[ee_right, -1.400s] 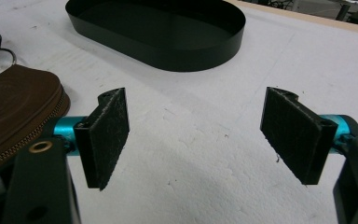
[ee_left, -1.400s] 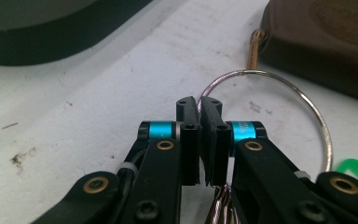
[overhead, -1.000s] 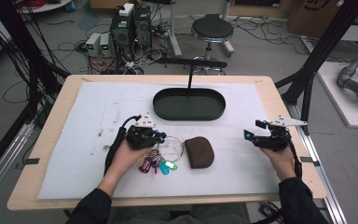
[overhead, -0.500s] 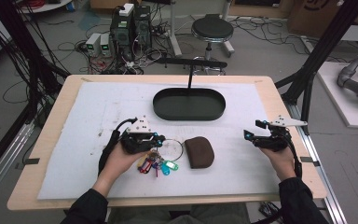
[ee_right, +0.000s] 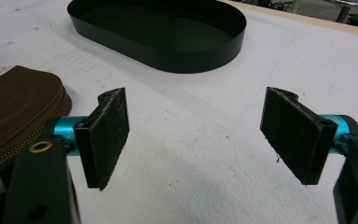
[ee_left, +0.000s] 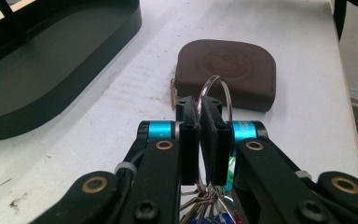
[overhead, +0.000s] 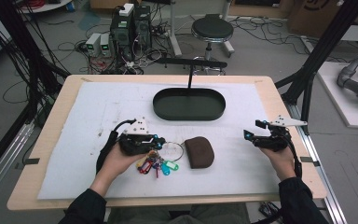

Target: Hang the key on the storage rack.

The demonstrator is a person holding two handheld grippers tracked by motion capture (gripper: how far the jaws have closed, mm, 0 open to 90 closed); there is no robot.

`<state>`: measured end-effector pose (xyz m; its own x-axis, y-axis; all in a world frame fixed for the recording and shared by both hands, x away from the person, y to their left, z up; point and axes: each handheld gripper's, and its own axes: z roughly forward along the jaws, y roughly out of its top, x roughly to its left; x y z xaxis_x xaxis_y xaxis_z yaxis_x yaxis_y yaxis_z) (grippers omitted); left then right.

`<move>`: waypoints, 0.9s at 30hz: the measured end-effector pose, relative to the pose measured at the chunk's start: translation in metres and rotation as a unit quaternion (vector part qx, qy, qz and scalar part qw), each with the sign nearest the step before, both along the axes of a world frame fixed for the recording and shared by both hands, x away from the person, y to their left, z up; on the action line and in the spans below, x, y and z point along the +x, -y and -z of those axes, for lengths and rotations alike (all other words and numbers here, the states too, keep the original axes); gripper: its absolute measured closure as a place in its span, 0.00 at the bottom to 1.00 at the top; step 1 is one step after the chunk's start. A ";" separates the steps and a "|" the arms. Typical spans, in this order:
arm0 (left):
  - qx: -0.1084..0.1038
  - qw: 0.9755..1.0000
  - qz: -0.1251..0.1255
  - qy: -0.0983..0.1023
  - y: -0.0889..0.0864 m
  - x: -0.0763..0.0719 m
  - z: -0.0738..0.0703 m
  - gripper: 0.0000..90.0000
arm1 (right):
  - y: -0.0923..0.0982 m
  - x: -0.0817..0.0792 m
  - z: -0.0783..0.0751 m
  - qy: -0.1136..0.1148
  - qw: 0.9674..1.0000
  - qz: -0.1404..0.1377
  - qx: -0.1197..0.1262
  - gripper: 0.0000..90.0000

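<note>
Holding the left tool (ee_left: 199, 135) pinched down on the large steel key ring (ee_left: 216, 95), I have its 2 jaws nearly touching, with only the wire of the ring between them. I read that narrow grip as deliberate: the ring is thin, so it needs the pad faces pressed flat against it, and taking it by the ring lets the keys and tags hang free below rather than bunching in the jaws.

Taking the brown leather pouch (overhead: 200, 151) as my landmark, the key bunch (overhead: 156, 163) lies just beside its left edge on the white counter (overhead: 98, 112), the ring's loop reaching toward the pouch. From the left gripper view the ring stands up between the pads with the pouch straight behind it. The bunch looks like several small metal keys with plastic tags in red, pink, blue and teal; I cannot count them.

My right tool (ee_right: 196, 135) is spread wide and holds nothing, well apart to the right of the pouch. I judge it is parked there, ready to help. The black oval tray (overhead: 189, 103) sits beyond the pouch, likely the destination.
</note>
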<state>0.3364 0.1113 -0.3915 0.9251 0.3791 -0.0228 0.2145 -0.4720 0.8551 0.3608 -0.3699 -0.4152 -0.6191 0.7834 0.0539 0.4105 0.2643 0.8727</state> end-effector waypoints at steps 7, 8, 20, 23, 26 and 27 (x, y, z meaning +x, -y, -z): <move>0.005 1.000 0.016 -0.007 0.002 0.001 0.002 0.91 | 0.000 0.001 0.000 -0.001 1.000 0.000 0.001 0.27; 0.005 1.000 0.016 -0.007 0.002 0.001 0.002 0.89 | 0.000 0.001 0.000 -0.001 1.000 -0.001 0.000 0.27; 0.019 0.999 0.029 -0.034 -0.001 0.006 0.010 0.93 | 0.000 0.001 0.001 -0.001 1.000 -0.002 0.001 0.27; 0.020 0.999 0.025 -0.042 -0.003 0.007 0.011 0.95 | 0.000 0.001 0.001 -0.001 1.000 -0.002 0.001 0.27; 0.018 0.999 0.022 -0.045 -0.004 0.008 0.012 0.95 | 0.000 0.001 0.001 -0.001 1.000 -0.002 0.001 0.27; 0.017 0.999 0.023 -0.045 -0.004 0.008 0.012 0.95 | 0.000 0.001 0.001 -0.001 1.000 -0.002 0.001 0.27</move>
